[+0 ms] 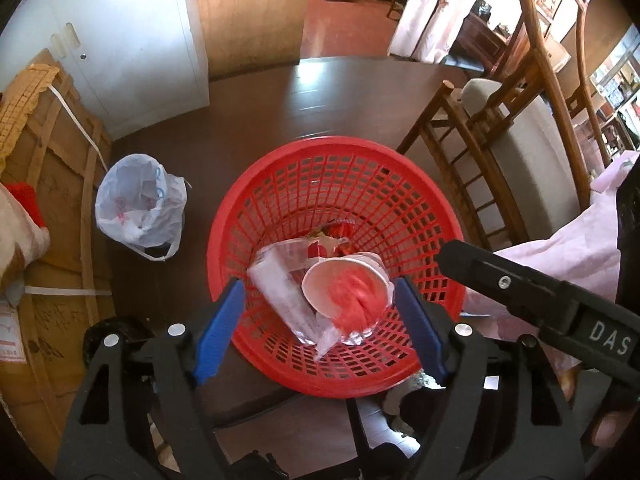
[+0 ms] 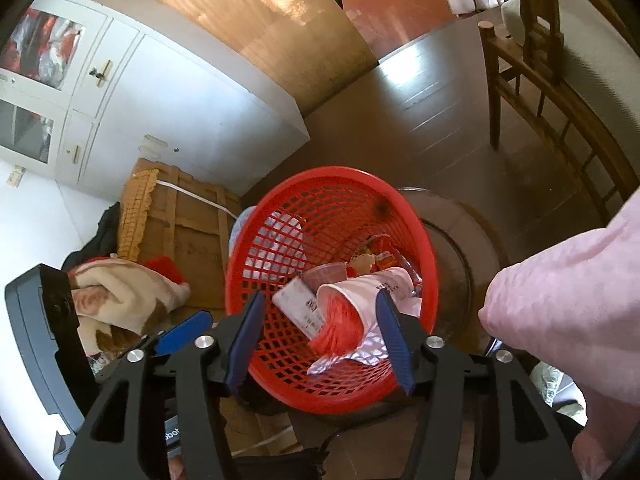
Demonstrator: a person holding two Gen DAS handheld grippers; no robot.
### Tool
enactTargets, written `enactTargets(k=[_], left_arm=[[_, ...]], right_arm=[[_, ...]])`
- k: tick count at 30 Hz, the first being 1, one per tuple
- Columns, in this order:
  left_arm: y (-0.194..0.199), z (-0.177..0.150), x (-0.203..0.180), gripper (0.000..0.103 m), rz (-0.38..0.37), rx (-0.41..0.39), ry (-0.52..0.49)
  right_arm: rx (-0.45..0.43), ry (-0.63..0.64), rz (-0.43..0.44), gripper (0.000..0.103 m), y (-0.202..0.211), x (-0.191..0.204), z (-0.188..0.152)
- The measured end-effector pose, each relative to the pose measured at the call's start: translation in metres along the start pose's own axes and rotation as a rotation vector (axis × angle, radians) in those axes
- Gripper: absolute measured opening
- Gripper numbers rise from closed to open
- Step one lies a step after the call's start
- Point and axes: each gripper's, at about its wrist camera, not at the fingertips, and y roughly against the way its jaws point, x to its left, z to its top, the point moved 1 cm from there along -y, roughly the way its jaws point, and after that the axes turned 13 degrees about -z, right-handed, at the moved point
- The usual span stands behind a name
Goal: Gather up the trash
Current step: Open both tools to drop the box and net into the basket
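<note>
A red mesh basket [image 1: 320,160] stands on the dark floor and holds trash: a white paper cup [image 1: 346,294] with red stuffing, a clear plastic wrapper [image 1: 280,284] and red scraps. My left gripper [image 1: 322,326] is open and empty just above the basket's near rim. In the right wrist view the same basket [image 2: 280,220] holds the cup [image 2: 360,300] and a wrapper [image 2: 298,306]. My right gripper [image 2: 320,340] is open and empty over the near rim. The right gripper's body [image 1: 540,300] crosses the left view.
A white plastic bag [image 1: 140,204] sits on the floor left of the basket. Strapped cardboard [image 1: 52,184] leans at the left by a white cabinet [image 1: 132,40]. Wooden chairs [image 1: 500,152] stand to the right. A pink cloth [image 2: 568,304] hangs at right. A blanket [image 2: 120,292] lies at left.
</note>
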Motion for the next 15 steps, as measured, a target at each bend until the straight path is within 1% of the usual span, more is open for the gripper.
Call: enactTargets(k=[3,5,8,11,13,15], left_arm=[[0.009,-0.001,0.000,0.078,0.000,-0.018,0.004],[0.015,-0.001,-0.001,0.079,0.001,-0.027,0.005],[0.026,-0.002,-0.005,0.080,-0.003,-0.048,0.005],[0.043,-0.004,-0.013,0.082,-0.006,-0.090,0.002],[0.054,-0.005,-0.020,0.083,-0.018,-0.111,-0.007],[0.065,-0.007,-0.028,0.083,-0.028,-0.129,-0.021]], right_arm=[[-0.024,0.013,-0.005,0.065,0.015,0.003,-0.003],[-0.046,0.027,-0.036,0.070,0.029,0.007,-0.007],[-0.099,0.067,-0.043,0.074,0.055,0.014,-0.015],[-0.163,0.116,-0.049,0.077,0.086,0.019,-0.024],[-0.209,0.131,-0.060,0.077,0.107,0.019,-0.030],[-0.244,0.134,-0.050,0.078,0.129,0.017,-0.037]])
